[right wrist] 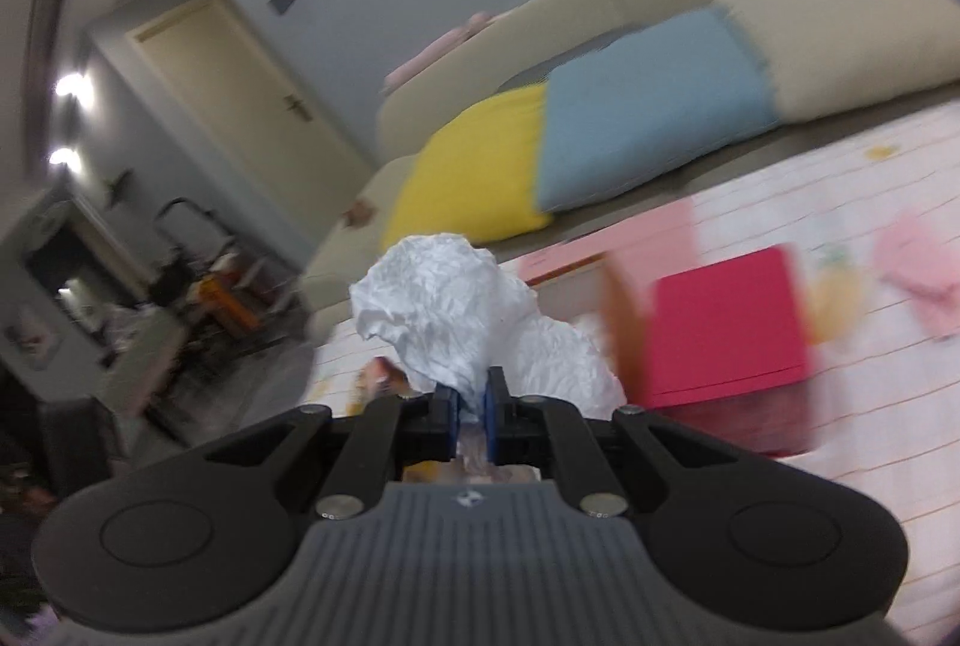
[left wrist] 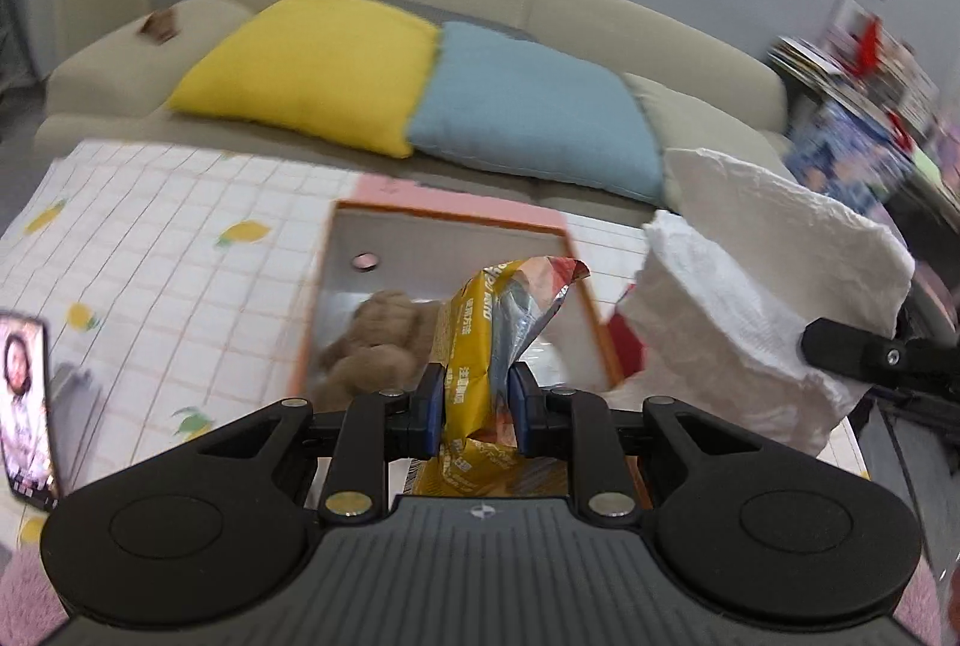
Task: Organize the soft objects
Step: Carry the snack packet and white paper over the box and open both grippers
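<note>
My left gripper (left wrist: 478, 409) is shut on a crumpled yellow snack bag (left wrist: 486, 340), held above an open orange-rimmed box (left wrist: 444, 215). A brown plush toy (left wrist: 378, 346) lies inside that box. My right gripper (right wrist: 472, 406) is shut on a bunched white paper towel (right wrist: 444, 298); in the left wrist view the same white paper towel (left wrist: 750, 298) hangs to the right of the box, with the right gripper's black finger (left wrist: 864, 355) against it.
The table wears a white checked cloth with lemons (left wrist: 168, 238). A beige sofa (left wrist: 540, 4) behind it carries a yellow cushion (left wrist: 312, 70) and a blue cushion (left wrist: 528, 106). A red box (right wrist: 726, 328) and pink cloth (right wrist: 918, 274) sit on the table. A phone (left wrist: 24, 400) stands at left.
</note>
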The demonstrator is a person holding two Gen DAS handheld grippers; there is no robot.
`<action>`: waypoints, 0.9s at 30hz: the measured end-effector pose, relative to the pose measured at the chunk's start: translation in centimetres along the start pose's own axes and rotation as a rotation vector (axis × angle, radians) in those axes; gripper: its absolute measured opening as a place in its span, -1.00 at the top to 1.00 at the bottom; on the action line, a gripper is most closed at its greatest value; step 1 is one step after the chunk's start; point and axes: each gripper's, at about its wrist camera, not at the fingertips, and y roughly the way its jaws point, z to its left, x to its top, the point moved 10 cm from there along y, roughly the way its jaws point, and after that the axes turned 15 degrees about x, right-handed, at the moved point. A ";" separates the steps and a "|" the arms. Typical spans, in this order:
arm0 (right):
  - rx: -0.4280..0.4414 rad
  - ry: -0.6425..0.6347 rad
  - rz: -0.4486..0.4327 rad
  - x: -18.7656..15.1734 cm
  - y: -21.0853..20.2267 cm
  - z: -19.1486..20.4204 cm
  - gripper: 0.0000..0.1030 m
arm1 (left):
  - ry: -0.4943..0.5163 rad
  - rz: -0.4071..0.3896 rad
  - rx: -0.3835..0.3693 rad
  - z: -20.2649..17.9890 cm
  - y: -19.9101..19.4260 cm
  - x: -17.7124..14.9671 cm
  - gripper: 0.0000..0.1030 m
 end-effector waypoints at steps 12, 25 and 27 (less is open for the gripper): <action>-0.115 0.131 0.248 -6.3 10.0 -5.7 0.89 | 0.020 0.106 0.047 3.3 4.1 -3.1 0.52; -0.298 -0.089 0.578 -11.5 13.2 -9.5 0.89 | 0.174 0.282 0.099 0.9 9.0 -6.6 0.52; -0.309 -0.100 0.609 -11.9 13.9 -9.7 0.89 | 0.191 0.314 0.112 1.0 9.6 -7.1 0.52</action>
